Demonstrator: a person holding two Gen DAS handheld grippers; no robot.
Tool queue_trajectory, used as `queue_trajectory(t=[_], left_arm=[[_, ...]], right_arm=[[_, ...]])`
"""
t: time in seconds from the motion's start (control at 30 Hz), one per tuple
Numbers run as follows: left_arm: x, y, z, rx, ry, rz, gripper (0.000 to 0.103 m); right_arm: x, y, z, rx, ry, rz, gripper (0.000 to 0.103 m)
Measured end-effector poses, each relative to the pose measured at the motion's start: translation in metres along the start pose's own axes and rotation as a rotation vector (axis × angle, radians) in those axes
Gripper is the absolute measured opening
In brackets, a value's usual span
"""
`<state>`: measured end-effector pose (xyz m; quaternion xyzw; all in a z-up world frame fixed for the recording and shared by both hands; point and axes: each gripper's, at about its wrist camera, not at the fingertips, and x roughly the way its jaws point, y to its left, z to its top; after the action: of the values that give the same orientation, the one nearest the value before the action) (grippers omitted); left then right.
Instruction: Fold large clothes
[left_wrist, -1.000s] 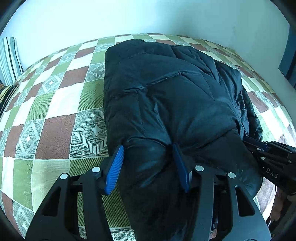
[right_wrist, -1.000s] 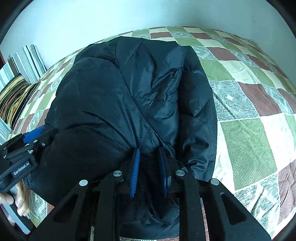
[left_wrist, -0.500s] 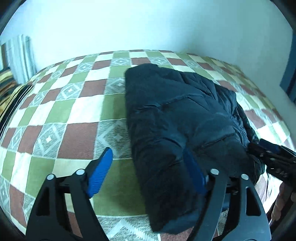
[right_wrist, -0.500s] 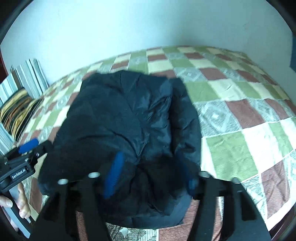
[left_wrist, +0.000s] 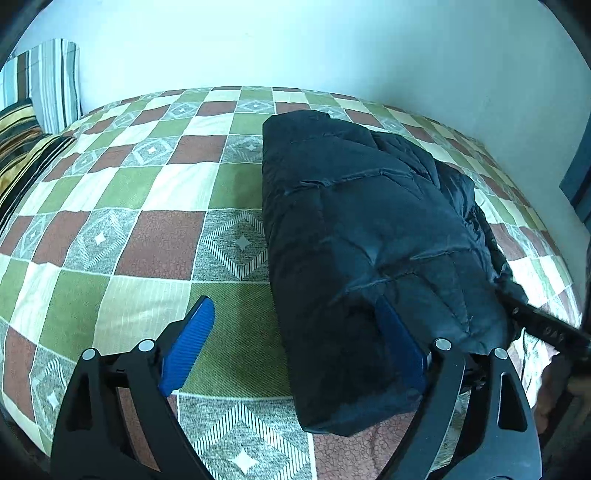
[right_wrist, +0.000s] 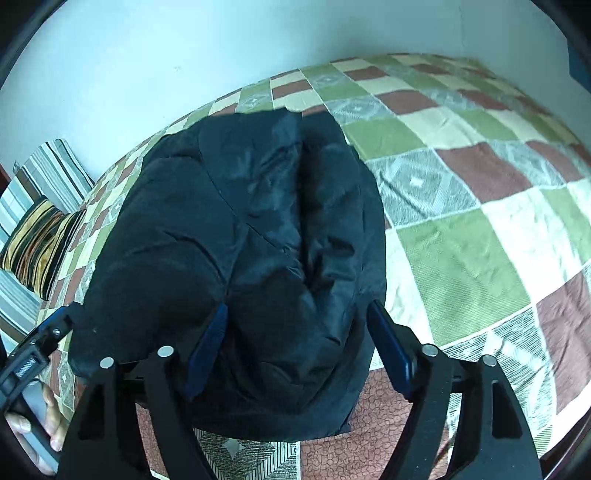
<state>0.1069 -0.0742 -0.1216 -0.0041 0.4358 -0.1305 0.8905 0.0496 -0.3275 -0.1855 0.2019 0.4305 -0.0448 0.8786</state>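
On the bed (left_wrist: 155, 236), near its front edge, a dark puffy jacket (left_wrist: 362, 236) is laid out as a folded bundle, quilted seams running across the top and a deep crease down the middle in the right wrist view. The fabric looks shiny and a bit rumpled, and the bundle's near end is stopped just short of the bed's front edge. The checked bedspread (right_wrist: 461, 229) is left bare on both sides of the jacket, with loads of open room out to the left and right. Striped pillows (left_wrist: 33, 122) are stacked at the far left end against the pale wall (left_wrist: 295, 44).

The left gripper (left_wrist: 299, 343) is seen with its jaws opening wide; its right pad is up against the jacket's near corner and the left pad is over bare bedspread, so nothing is clamped. The right gripper (right_wrist: 295, 350) is also caught with jaws opening, the jacket's near end sitting loosely between the pads, not squeezed.
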Motion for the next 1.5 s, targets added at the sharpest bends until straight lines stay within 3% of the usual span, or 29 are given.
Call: queue_trajectory(t=[0.27,0.43,0.53,0.73,0.87,1.5], left_arm=[[0.019,-0.010,-0.011,0.040,0.049,-0.065,0.091],[0.032,-0.007,-0.013,0.025,0.082,-0.101,0.091],[0.038,-0.012,-0.014,0.048,0.094,-0.149,0.071],[0.034,-0.018,-0.014,0.073,0.077,-0.136,0.057],[0.029,-0.020,-0.011,0.089,0.061,-0.134,0.051],[0.035,0.025,0.009,0.034,0.039,-0.067,0.050]], right_arm=[[0.021,-0.008,-0.009,0.055,0.046,0.091,0.076],[0.028,-0.009,-0.011,0.062,0.052,0.132,0.059],[0.029,-0.005,-0.009,0.054,0.045,0.135,0.046],[0.021,0.007,-0.007,0.012,0.006,0.126,0.030],[0.018,0.014,-0.004,-0.013,-0.006,0.124,0.027],[0.056,0.056,0.021,-0.075,0.016,0.212,0.027]])
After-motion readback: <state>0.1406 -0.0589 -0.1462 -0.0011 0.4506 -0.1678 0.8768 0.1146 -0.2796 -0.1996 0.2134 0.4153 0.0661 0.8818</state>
